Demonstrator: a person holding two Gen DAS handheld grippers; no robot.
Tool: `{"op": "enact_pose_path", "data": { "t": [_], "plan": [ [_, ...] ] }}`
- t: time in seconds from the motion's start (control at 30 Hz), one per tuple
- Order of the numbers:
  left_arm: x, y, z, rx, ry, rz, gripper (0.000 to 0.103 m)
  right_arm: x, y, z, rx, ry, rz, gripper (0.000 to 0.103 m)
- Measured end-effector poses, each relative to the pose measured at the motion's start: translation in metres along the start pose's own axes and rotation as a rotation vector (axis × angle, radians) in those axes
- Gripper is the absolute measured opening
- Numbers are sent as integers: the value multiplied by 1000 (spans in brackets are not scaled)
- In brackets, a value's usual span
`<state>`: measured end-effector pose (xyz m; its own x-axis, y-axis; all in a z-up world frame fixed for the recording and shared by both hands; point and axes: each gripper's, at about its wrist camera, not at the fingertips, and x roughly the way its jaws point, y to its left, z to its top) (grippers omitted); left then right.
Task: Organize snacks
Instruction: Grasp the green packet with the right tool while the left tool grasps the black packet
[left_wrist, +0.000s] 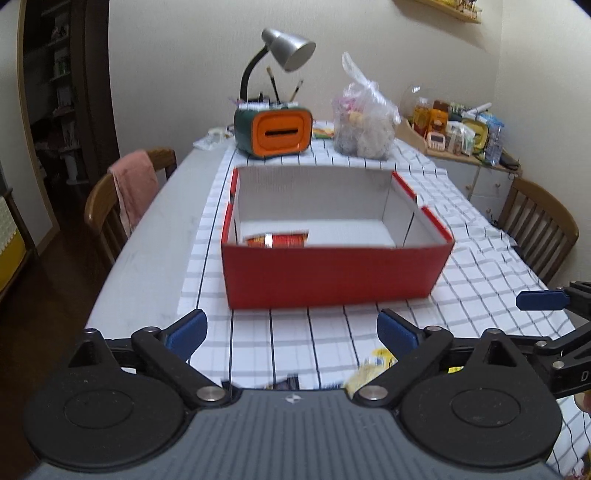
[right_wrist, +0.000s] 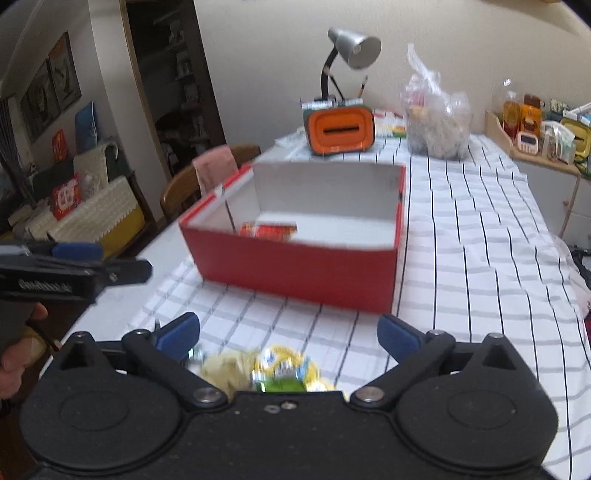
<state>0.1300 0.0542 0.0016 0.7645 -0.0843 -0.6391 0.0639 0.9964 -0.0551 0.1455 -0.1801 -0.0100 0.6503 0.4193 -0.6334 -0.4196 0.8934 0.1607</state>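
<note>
An open red box (left_wrist: 332, 273) (right_wrist: 295, 269) with a white inside stands on the checked cloth ahead of both grippers. A red and orange snack packet (left_wrist: 277, 240) (right_wrist: 267, 232) lies in its near left corner. My left gripper (left_wrist: 291, 330) is open with nothing between its blue pads, short of the box. My right gripper (right_wrist: 288, 338) is open too; yellow snack packets (right_wrist: 280, 369) lie on the cloth below it, low between its arms. In the left wrist view a yellow packet (left_wrist: 373, 365) and a dark one (left_wrist: 290, 382) show near the gripper body.
Behind the box stand an orange and green holder (left_wrist: 275, 133) with a desk lamp (left_wrist: 284, 51) and a clear plastic bag (left_wrist: 364, 122) of items. Wooden chairs (left_wrist: 122, 206) (left_wrist: 539, 225) flank the table. A cluttered side cabinet (left_wrist: 469, 136) is at far right. A hand (right_wrist: 18, 354) holds the left gripper.
</note>
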Motion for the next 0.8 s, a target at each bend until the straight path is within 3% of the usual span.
{"op": "enact_pose_path", "data": {
  "t": [0.27, 0.5, 0.8],
  "plan": [
    [13, 14, -25, -37, 84, -10, 99, 9, -6, -34, 9, 101, 7, 103],
    [40, 20, -39, -63, 214, 31, 99, 23, -9, -49, 22, 172, 4, 103],
    [68, 25, -46, -91, 323, 66, 99, 37, -14, -59, 59, 222, 44, 95]
  ]
}}
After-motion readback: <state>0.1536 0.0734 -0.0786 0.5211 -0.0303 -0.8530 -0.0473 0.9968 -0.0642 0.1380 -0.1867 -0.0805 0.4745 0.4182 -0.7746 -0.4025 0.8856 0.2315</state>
